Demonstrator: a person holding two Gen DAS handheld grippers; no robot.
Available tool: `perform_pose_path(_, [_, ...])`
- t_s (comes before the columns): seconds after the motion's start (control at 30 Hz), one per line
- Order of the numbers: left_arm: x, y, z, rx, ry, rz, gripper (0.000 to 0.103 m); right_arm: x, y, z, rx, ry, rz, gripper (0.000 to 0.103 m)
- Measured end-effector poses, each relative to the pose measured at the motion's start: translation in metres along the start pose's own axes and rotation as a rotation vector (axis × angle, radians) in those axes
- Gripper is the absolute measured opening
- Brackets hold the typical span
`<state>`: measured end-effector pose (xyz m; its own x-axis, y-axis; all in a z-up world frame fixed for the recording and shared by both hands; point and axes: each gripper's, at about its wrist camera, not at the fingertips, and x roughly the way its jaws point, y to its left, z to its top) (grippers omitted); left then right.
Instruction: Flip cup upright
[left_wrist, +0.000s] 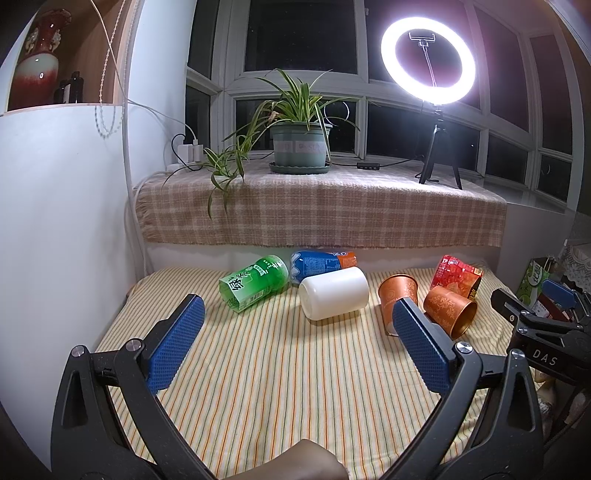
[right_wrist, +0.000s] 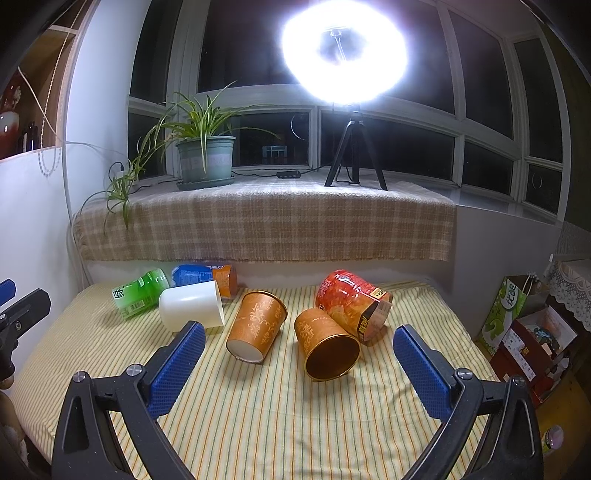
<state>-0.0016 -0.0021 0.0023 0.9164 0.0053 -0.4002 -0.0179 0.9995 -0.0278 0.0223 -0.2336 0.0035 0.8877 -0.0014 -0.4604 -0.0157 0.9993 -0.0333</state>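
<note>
**Six toppled containers on the striped cloth, both tongs spread and empty**

All of the containers lie on their sides on the striped cloth (right_wrist: 258, 406), gathered toward its far edge below the plaid-covered sill (right_wrist: 266, 221).

Nearest the far-left corner lies a green bottle (right_wrist: 138, 291), and just behind it, against the back edge, a blue bottle (right_wrist: 205, 275) with an orange end. A white cup (right_wrist: 192, 304) rests in front of those two, touching or nearly touching the green bottle, its closed base facing left and toward the cameras.

Around the middle of the cloth lies an orange patterned cup (right_wrist: 256, 321), its white base pointing toward the near edge and its mouth toward the far edge. Just to its right lies a second orange patterned cup (right_wrist: 325, 343) turned the other way, its open mouth facing the near edge. It leans against a red snack tub (right_wrist: 354, 306) that lies behind it, toward the far-right corner.

The left gripper (left_wrist: 297, 341) hovers over the near part of the cloth, its jaws released and wide apart with nothing between them; the white cup sits ahead of the gap. The right gripper (right_wrist: 299, 363) is likewise spread wide and holds nothing, and the two orange cups lie ahead between its blue pads (right_wrist: 177, 369).

On the sill stand a potted plant (right_wrist: 207, 158) at the left and a lit ring light (right_wrist: 345, 51) on a tripod further right.
</note>
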Motion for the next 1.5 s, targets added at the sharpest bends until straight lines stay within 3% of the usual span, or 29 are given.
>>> perform_pose_path(1.3, [0.0,-0.004,0.0,0.003,0.003,-0.001,0.103,0.001,-0.001,0.002,-0.002,0.005,-0.001,0.103])
perform_pose_path(1.5, [0.004,-0.022,-0.001,0.009,0.014,-0.007,0.103,0.004,-0.001,-0.001,-0.002,0.007,-0.001,0.103])
